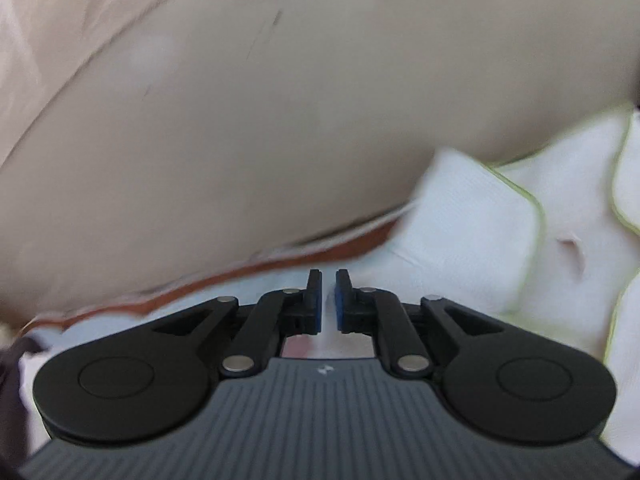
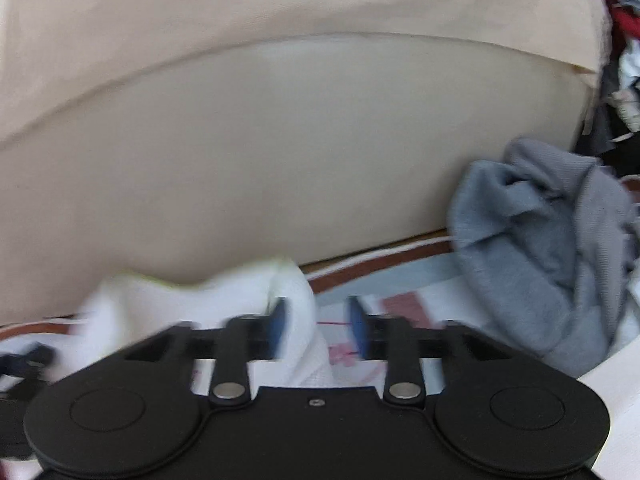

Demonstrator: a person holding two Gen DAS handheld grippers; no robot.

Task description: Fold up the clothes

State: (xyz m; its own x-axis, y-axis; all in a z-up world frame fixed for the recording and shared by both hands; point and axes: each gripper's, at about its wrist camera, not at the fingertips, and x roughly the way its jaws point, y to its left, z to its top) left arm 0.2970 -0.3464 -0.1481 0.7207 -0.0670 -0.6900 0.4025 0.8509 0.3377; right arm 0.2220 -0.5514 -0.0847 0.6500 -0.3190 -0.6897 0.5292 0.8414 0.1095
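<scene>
White ribbed garment (image 1: 472, 220) – lime-edged | left gripper (image 1: 328, 300) nearly closed | right gripper (image 2: 318, 326) spread

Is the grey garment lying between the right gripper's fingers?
No, the grey garment lies crumpled off to the side of the right gripper.

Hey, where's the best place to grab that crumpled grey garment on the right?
Probably the raised upper fold of the grey garment, coming from above with the open right gripper: the bunched ridge stands clear of the bedding, offering a pinchable edge.
</scene>
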